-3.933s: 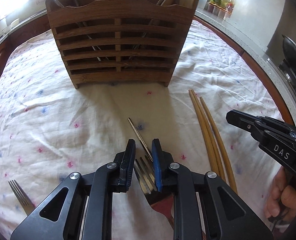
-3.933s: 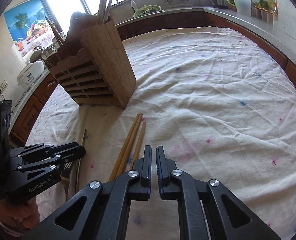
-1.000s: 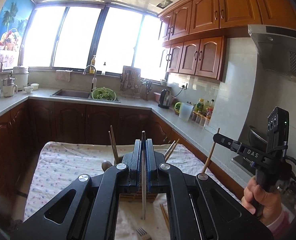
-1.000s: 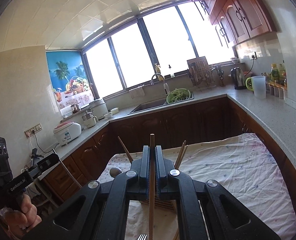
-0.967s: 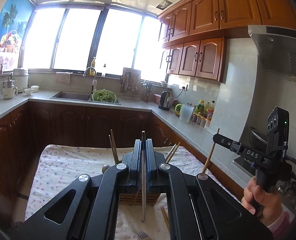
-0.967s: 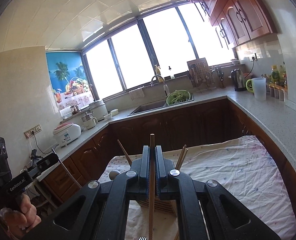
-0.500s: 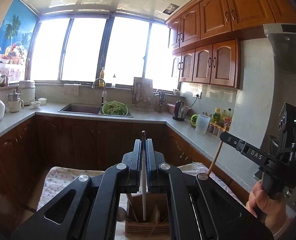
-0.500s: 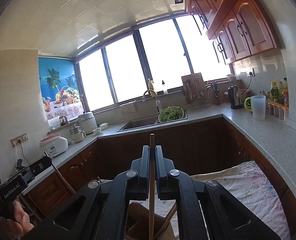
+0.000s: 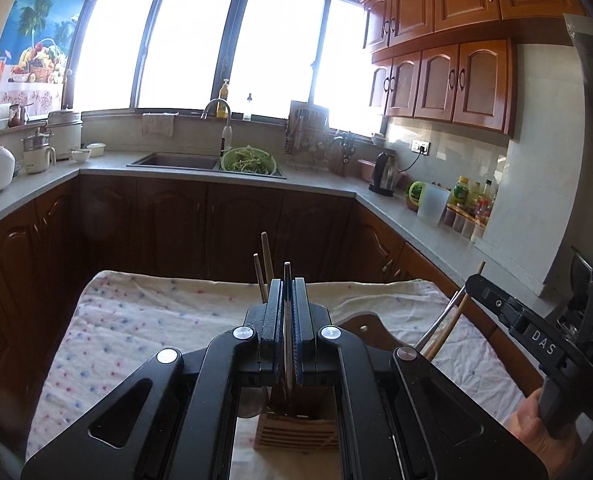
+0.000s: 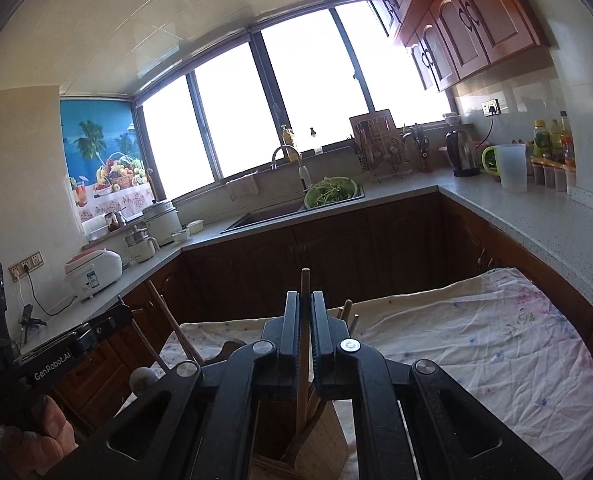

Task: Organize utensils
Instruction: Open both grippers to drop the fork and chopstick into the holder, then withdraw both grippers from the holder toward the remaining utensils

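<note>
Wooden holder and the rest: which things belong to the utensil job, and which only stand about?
Job: holder; fork in left claw; chopstick in right claw.
Standing about: kettle; green colander; rice cooker; jug.

Both black grippers are showing silver screws behind the jaws; the left gripper (image 9: 288, 312) is wearing blue pads (image 9: 297, 344), the right gripper (image 10: 304, 320) black.
</note>
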